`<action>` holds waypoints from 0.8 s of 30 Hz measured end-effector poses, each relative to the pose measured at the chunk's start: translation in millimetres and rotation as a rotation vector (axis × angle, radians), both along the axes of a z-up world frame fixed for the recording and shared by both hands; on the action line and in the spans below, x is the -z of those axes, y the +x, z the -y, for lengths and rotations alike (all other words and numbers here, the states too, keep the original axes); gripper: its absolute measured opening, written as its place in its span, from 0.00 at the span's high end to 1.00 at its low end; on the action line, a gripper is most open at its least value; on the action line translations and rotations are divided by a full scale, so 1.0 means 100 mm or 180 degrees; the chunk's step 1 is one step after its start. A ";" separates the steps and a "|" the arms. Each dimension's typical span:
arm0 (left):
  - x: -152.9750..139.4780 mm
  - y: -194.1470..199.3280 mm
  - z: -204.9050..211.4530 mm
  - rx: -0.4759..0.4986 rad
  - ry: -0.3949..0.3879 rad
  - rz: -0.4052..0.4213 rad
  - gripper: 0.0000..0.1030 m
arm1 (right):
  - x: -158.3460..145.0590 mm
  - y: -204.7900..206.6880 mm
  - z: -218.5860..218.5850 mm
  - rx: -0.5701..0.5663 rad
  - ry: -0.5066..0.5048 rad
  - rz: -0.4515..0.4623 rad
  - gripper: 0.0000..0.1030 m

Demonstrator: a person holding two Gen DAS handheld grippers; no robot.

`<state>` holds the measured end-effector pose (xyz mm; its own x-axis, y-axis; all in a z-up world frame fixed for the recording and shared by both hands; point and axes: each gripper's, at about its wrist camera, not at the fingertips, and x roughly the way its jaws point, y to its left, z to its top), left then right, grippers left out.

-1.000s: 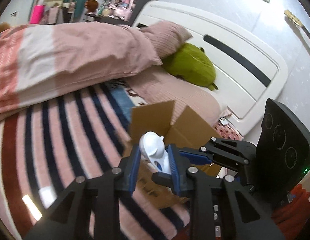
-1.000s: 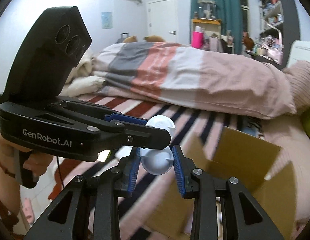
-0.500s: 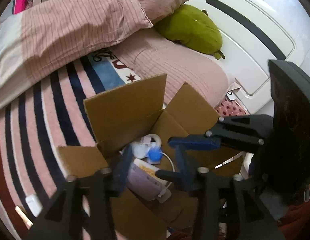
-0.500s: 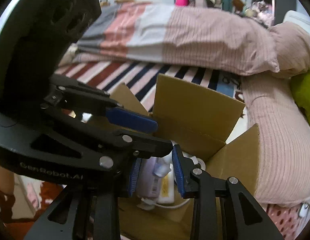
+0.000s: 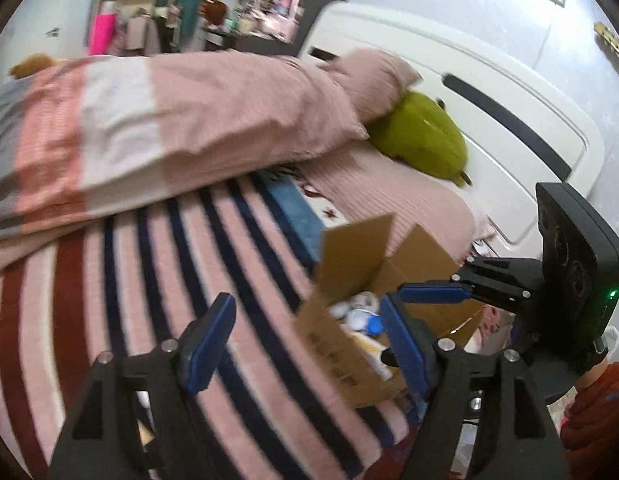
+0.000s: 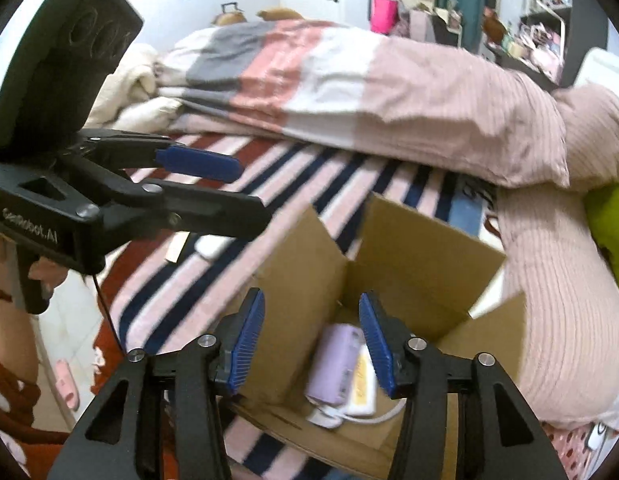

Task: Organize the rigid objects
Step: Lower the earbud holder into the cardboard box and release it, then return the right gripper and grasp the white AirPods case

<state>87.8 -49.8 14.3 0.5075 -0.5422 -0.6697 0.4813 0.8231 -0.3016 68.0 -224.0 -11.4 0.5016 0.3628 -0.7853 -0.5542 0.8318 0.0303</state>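
Observation:
An open cardboard box stands on the striped bed cover; it also shows in the left wrist view. Inside lie a lilac case, a yellow-white packet, a white cable and white objects with a blue cap. My right gripper is open and empty just above the box's near side. My left gripper is open and empty, left of the box; it appears in the right wrist view.
A striped duvet and pink pillow lie across the bed, with a green plush toy by the white headboard. A white object and a beige strip lie on the striped cover left of the box.
Both grippers held a white object a second ago; it now lies in the box. Both have opened and pulled back and up from the box.

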 end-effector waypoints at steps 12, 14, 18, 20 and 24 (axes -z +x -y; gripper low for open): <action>0.67 -0.25 -1.31 -0.0711 0.0065 -0.0053 0.24 | 0.58 0.08 -1.26 -0.0460 0.0244 -0.0261 0.46; 0.80 -0.26 -1.43 -0.0763 0.0050 -0.0106 0.24 | 0.80 0.14 -1.39 -0.0437 0.0235 -0.0376 0.45; 1.04 -0.30 -1.66 -0.0881 0.0045 -0.0227 0.24 | 1.27 0.29 -1.61 -0.0423 0.0260 -0.0467 0.42; 1.14 -0.31 -1.77 -0.0949 0.0040 -0.0283 0.24 | 1.44 0.38 -1.71 -0.0398 0.0223 -0.0439 0.37; 1.25 -0.36 -1.95 -0.1065 0.0012 -0.0351 0.24 | 1.75 0.58 -1.91 -0.0313 0.0147 -0.0393 0.37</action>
